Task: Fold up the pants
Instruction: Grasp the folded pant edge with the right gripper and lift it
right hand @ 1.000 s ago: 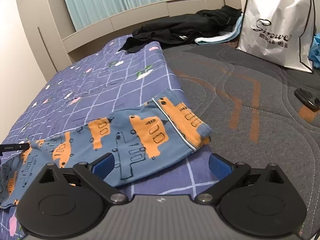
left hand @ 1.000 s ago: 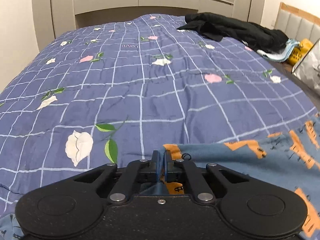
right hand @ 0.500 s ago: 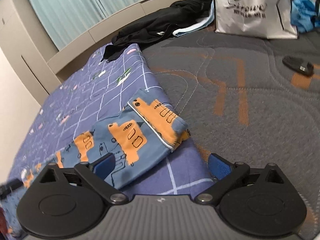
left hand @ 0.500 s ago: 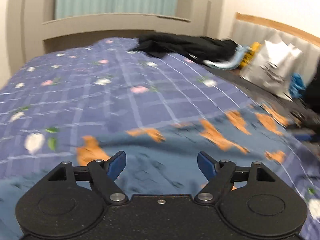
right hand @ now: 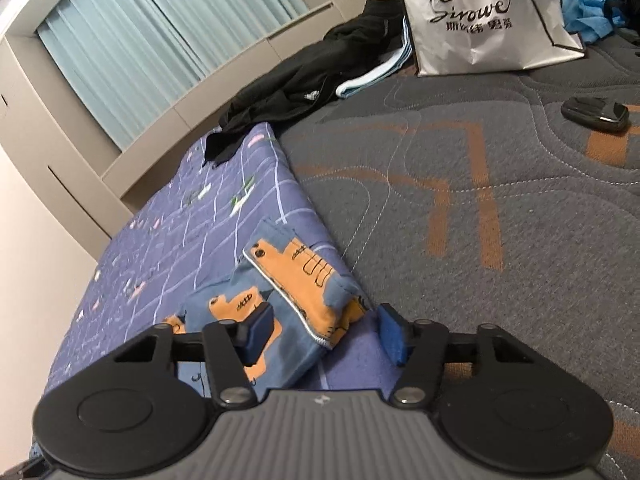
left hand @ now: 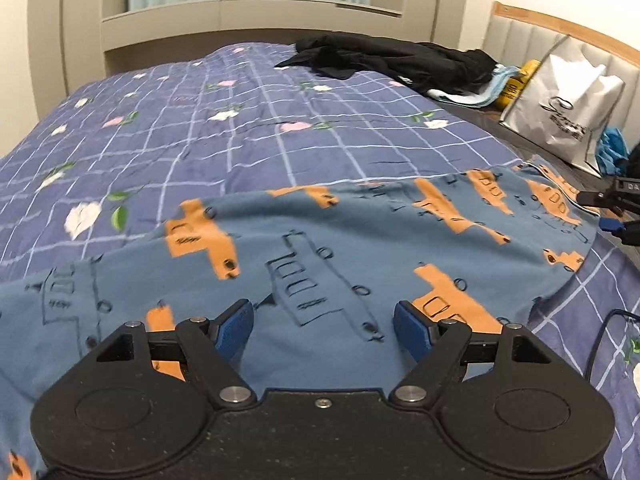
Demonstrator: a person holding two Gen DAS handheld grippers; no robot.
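Observation:
The blue pants (left hand: 360, 248) with orange vehicle prints lie flat across the purple checked quilt (left hand: 240, 132). My left gripper (left hand: 323, 326) is open and empty, low over the middle of the pants. My right gripper (right hand: 324, 330) is open, its blue pads either side of the pants' piped end (right hand: 300, 280) at the quilt's edge, gripping nothing. The right gripper also shows at the right edge of the left wrist view (left hand: 616, 216).
Black clothes (left hand: 392, 60) lie at the quilt's far end. A white shopping bag (right hand: 480, 16) stands on the grey mattress (right hand: 480, 208). A small black object (right hand: 596, 114) lies on the mattress at right. A black cable (left hand: 600, 340) lies near the left gripper.
My left gripper let go of the pants' edge, opened and swung right over the pants. My right gripper moved closer to the pants' end, and its jaws have narrowed but stay open.

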